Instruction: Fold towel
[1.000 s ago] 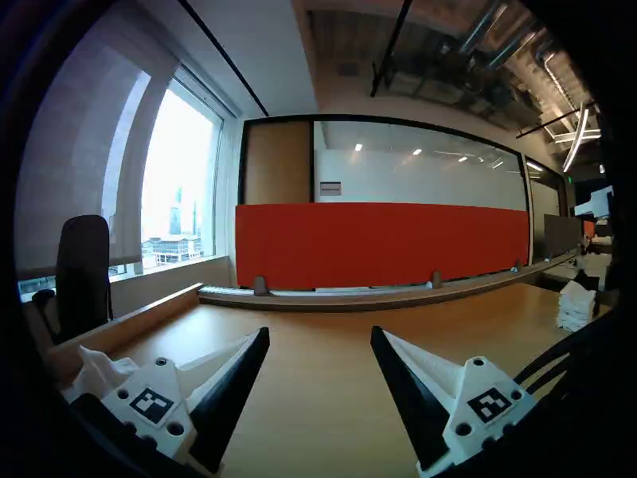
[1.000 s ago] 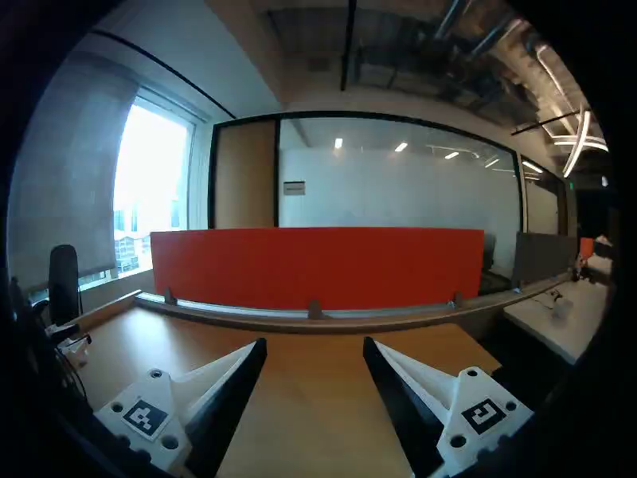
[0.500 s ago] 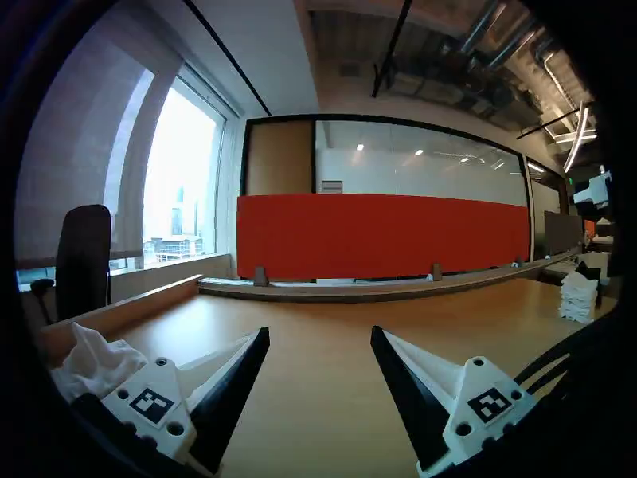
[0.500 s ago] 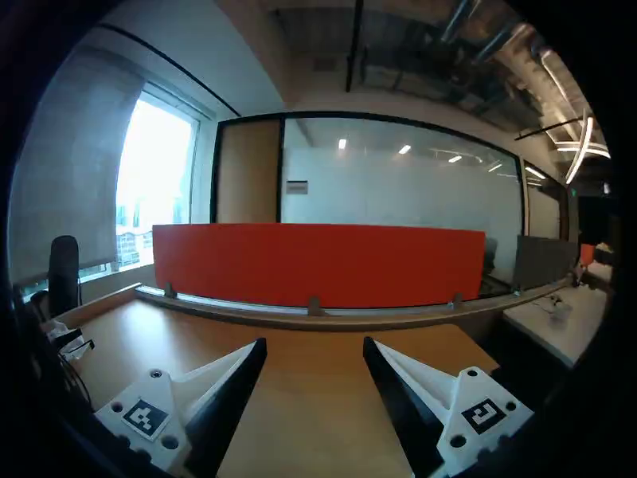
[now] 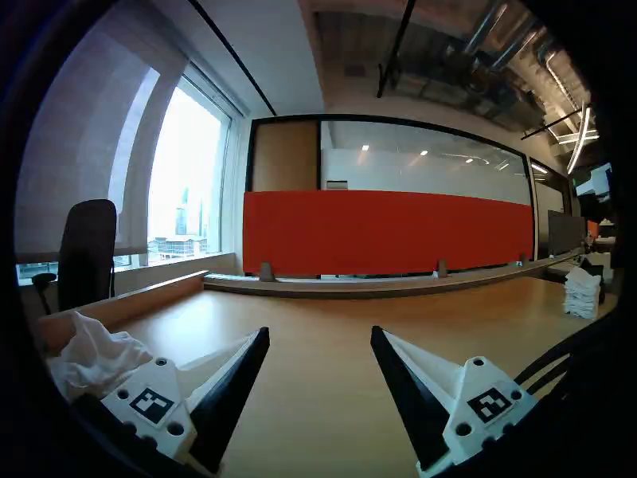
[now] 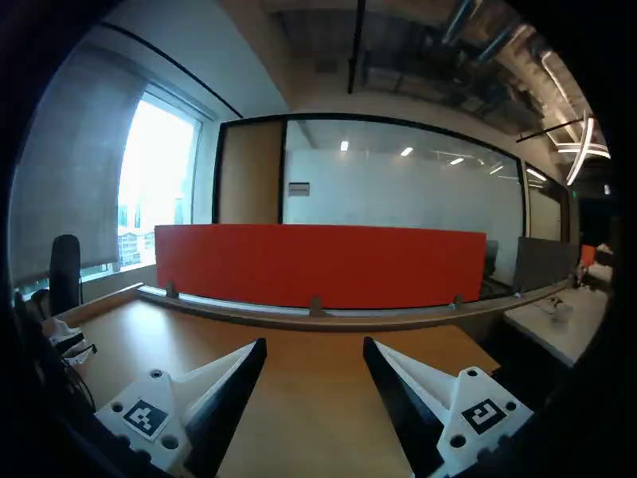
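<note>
Left tool (image 5: 318, 331) just right of apparent towel (image 5: 91, 360)

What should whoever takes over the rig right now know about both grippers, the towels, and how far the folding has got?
Left gripper: open, empty, held low over the wooden table.
Right gripper: open, empty, also low over the table top.
Crumpled white towel: lies at the table's left end in the left gripper view, beside the left gripper, not gripped.
Stack of folded towels: sits at the table's far right end.
Done: that stack is folded.
Left: the crumpled towel is not yet picked up, spread or folded; probably go for it with the left gripper first.
</note>
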